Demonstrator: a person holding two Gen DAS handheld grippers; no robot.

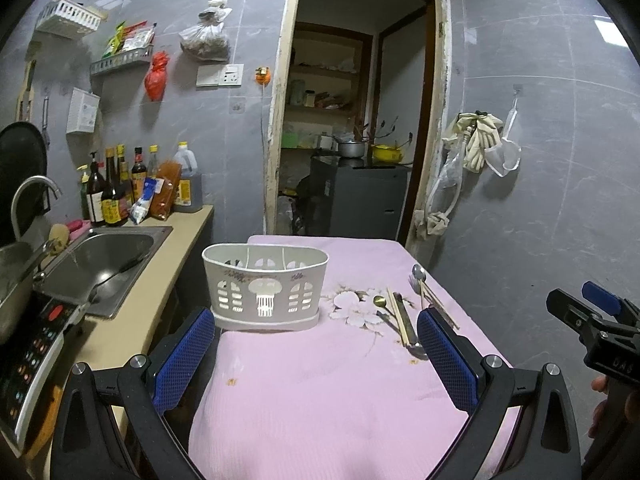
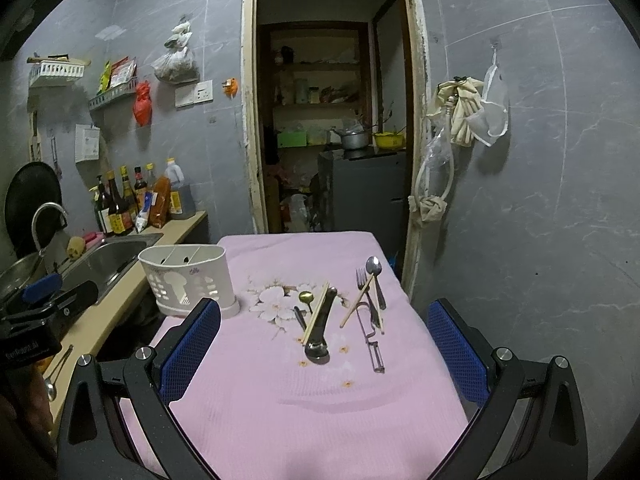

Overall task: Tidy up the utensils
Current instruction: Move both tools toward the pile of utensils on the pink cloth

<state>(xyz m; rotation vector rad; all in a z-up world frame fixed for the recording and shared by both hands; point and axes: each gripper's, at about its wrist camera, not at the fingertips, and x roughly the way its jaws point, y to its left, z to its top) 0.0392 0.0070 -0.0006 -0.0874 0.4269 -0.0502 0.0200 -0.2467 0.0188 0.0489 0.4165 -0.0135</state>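
A white slotted utensil holder (image 1: pixel 262 288) (image 2: pixel 188 280) stands empty at the left of the pink-clothed table (image 1: pixel 320 380) (image 2: pixel 320 400). To its right lie a gold spoon (image 2: pixel 306 298), a large dark spoon (image 2: pixel 320 326), chopsticks (image 2: pixel 316 312), a fork (image 2: pixel 366 294), a silver spoon (image 2: pixel 376 278) and a peeler (image 2: pixel 374 344). The utensils also show in the left wrist view (image 1: pixel 404 316). My left gripper (image 1: pixel 316 332) is open and empty, in front of the holder. My right gripper (image 2: pixel 324 328) is open and empty, short of the utensils.
A counter with a steel sink (image 1: pixel 100 260), sauce bottles (image 1: pixel 120 188) and an induction cooker (image 1: pixel 32 356) runs along the table's left side. A doorway (image 1: pixel 352 120) opens behind the table. Gloves and bags (image 2: pixel 468 112) hang on the right wall.
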